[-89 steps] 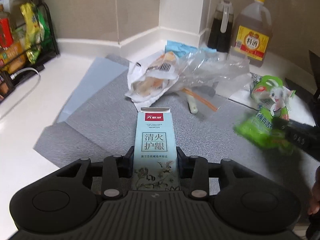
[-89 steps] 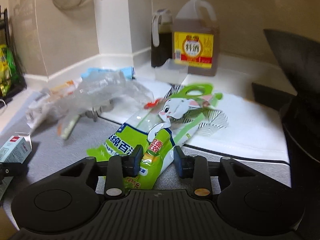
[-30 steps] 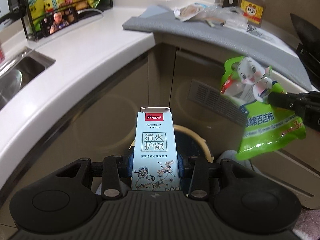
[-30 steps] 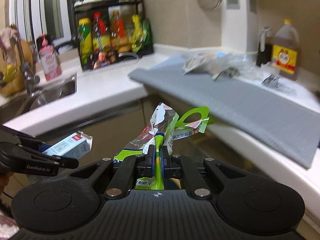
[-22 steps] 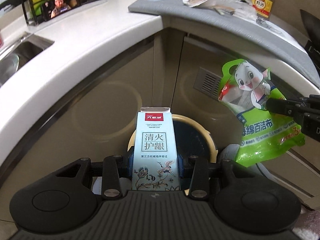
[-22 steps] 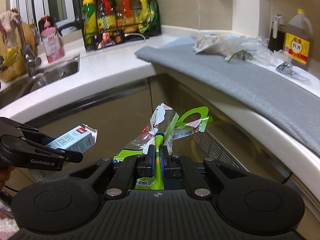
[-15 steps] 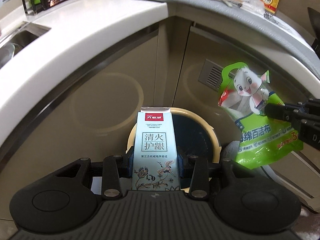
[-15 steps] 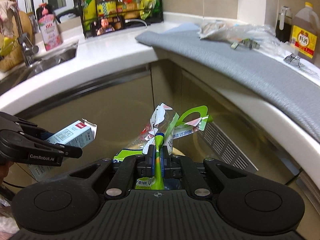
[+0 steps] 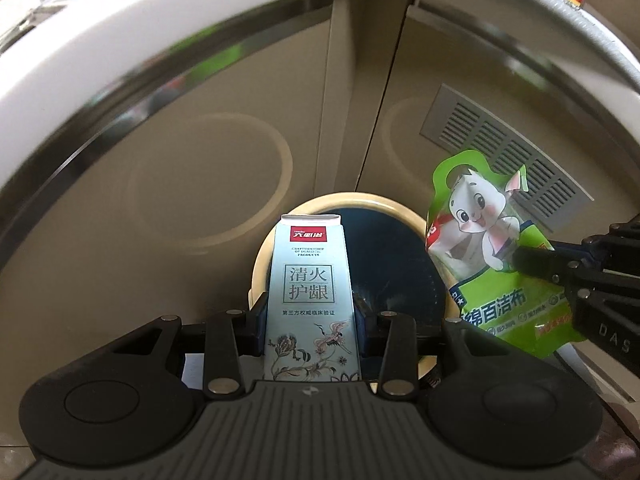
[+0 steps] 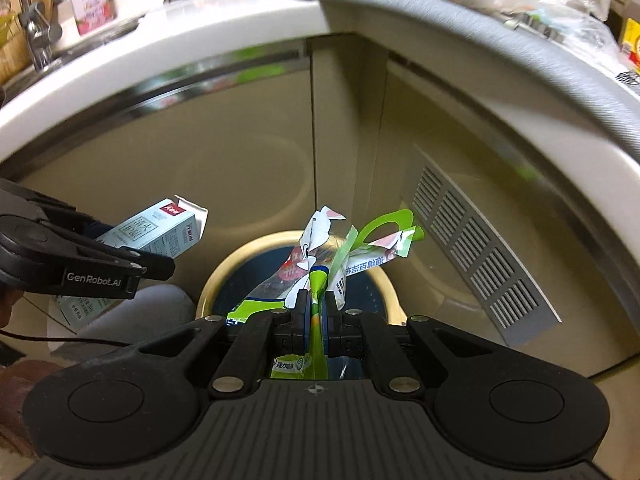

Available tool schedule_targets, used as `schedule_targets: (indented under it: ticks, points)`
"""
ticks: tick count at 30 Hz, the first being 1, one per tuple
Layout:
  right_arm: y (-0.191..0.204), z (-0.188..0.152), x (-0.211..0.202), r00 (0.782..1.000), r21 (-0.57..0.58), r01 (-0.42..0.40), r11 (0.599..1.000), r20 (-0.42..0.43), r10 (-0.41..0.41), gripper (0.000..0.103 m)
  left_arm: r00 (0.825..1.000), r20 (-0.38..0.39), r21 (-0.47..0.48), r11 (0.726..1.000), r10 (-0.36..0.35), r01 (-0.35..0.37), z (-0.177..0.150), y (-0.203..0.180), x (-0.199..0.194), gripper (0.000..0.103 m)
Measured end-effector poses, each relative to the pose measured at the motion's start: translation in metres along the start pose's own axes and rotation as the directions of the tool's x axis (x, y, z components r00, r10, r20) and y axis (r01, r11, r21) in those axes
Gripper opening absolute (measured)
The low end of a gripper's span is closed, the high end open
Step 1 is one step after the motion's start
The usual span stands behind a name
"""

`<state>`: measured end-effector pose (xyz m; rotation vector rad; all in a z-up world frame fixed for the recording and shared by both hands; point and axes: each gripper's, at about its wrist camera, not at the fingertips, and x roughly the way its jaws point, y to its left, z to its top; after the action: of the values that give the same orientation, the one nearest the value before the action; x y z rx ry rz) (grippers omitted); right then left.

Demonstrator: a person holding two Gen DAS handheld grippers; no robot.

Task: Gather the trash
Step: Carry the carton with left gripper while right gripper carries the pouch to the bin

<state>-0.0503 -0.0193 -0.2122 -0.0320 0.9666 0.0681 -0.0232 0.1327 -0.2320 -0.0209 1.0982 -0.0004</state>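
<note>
Pale blue carton [image 9: 310, 304] clamped upright between the left gripper [image 9: 310, 320] jaws, above the cream-rimmed bin [image 9: 360, 202]. Green rabbit-print pouch [image 10: 320, 280] pinched in the right gripper [image 10: 316, 316], jaws nearly together on its film, also over the bin [image 10: 224, 268]. Cabinet doors [image 9: 208, 152] behind, vent grille [image 10: 476, 248] right

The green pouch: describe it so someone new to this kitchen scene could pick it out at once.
Below the curved white countertop, a cream-rimmed bin stands on the floor by the cabinet doors. Above it the right gripper pinches a crumpled green pouch. Unlike the pale blue carton held beside it in the left gripper, it is soft plastic printed with a white cartoon rabbit.
</note>
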Motion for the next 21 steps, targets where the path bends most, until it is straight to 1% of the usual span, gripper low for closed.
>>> schedule_targets:
  ticks: [6, 16, 21]
  points:
    - [0.003, 0.002, 0.016, 0.999, -0.016, -0.006, 1.0, -0.042, 0.006, 0.006, 1.0, -0.026, -0.006, 1.0, 0.007, -0.007, 0.004, 0.006, 0.013, 0.044]
    - [0.007, 0.007, 0.041, 0.994, -0.026, -0.009, 1.0, -0.105, 0.007, 0.006, 0.998, -0.06, -0.009, 1.0, 0.016, -0.017, 0.012, 0.004, 0.035, 0.044]
    - [0.008, 0.008, 0.053, 0.991, -0.029, -0.011, 1.0, -0.132, 0.007, 0.006, 0.997, -0.078, -0.002, 1.0, 0.018, -0.018, 0.011, 0.003, 0.048, 0.044]
